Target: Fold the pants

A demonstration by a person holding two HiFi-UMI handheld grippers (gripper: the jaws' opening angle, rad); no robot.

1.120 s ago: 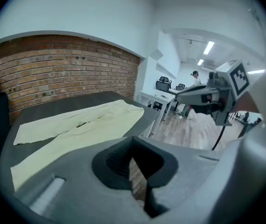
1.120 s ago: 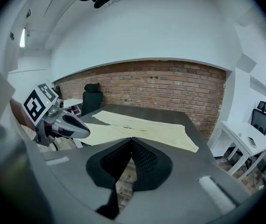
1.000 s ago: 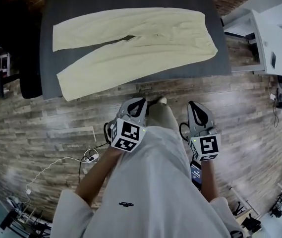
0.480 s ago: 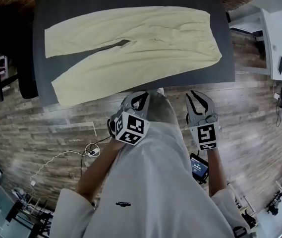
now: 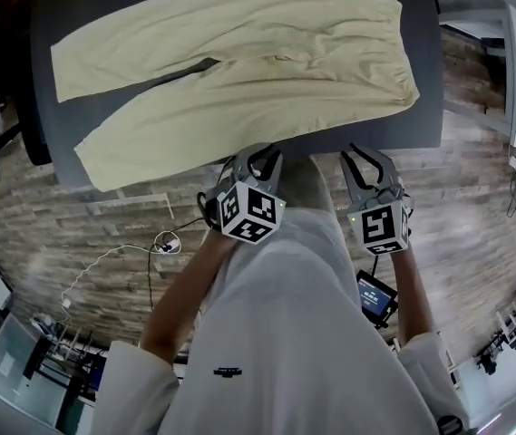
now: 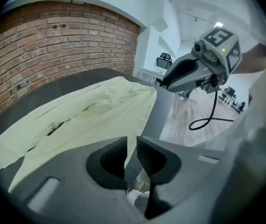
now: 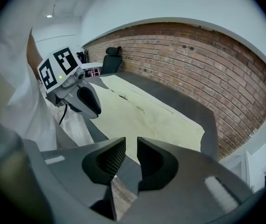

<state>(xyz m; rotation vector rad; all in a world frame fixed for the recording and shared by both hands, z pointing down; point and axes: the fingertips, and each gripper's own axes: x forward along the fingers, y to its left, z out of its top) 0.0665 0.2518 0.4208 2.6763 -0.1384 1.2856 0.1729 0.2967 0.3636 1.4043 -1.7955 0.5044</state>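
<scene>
Pants' (image 5: pixel 239 53) table (image 5: pixel 428 125) cropped; left gripper (image 5: pixel 259 155), right gripper (image 5: pixel 369 155) empty.

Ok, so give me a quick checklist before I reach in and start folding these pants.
1. Pants spread flat on the table, legs apart: ok.
2. Near leg's cuff fully on the table: cannot tell, it lies right at the edge.
3. Left hand-held gripper empty, jaws a little apart: ok.
4. Right hand-held gripper empty, jaws a little apart: ok.
5. Either hand-held gripper touching the cloth: not ok, both hang at the table's near edge, short of the cloth.
</scene>
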